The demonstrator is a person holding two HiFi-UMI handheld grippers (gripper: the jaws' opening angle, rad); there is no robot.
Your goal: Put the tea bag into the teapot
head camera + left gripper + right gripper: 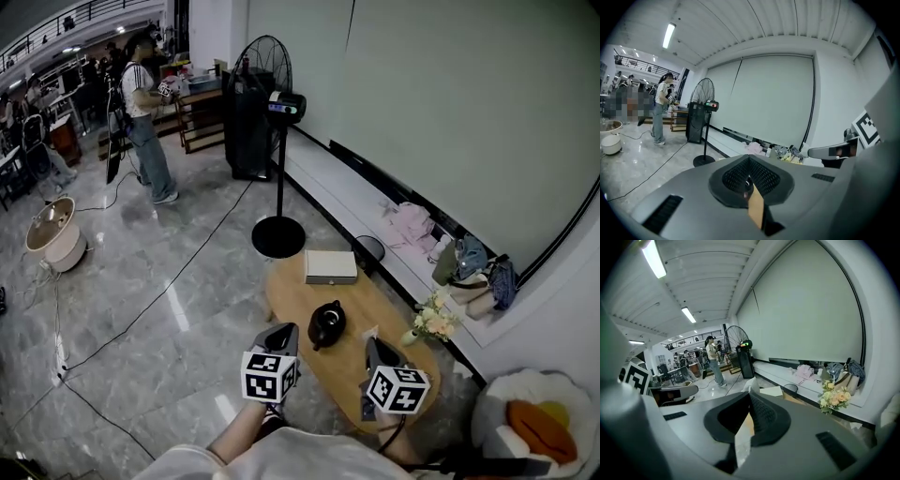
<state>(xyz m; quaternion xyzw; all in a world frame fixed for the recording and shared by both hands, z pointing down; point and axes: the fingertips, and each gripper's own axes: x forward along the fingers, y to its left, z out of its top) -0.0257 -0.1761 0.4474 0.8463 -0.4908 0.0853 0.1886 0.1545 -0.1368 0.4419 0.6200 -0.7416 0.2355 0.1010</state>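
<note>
The right tool (750,398) is clamped on a white tea bag (741,442) — one corner is seen poking past the jaw tips. The left tool (749,161) is closed on a tan paper slip (755,209). Both are held near the wooden counter's (302,298) near end, with the black teapot (327,323) set between them.

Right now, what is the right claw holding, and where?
The right claw clamps most of a white tea bag; only a corner pokes past the tips.
</note>
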